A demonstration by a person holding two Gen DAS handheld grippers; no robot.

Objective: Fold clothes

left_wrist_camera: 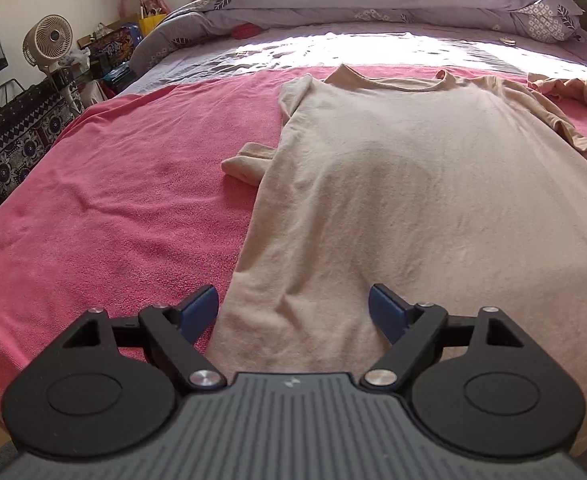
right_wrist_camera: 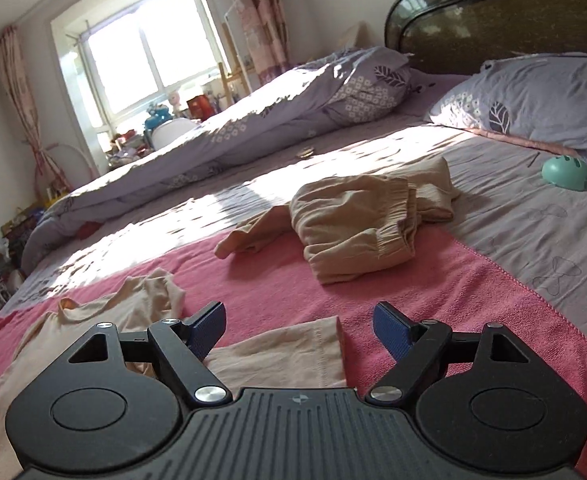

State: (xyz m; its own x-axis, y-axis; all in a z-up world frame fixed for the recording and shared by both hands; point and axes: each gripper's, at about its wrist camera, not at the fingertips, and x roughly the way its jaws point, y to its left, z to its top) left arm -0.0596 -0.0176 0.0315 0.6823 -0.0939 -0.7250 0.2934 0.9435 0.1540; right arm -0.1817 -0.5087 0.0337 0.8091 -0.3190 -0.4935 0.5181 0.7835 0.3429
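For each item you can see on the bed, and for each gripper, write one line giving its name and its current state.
Beige top: spread flat on the pink towel, unfolded, one sleeve tucked beneath.
Beige trousers: loosely bunched, not folded.
Pink towel: laid flat over the bed.
Duvet: rolled along the far side.
Pillow: lying by the headboard.
Left gripper: fingers open, nothing held.
Right gripper: fingers open, nothing held.

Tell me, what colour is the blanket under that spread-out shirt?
Pink. The blanket under the beige shirt shows best in the left wrist view.
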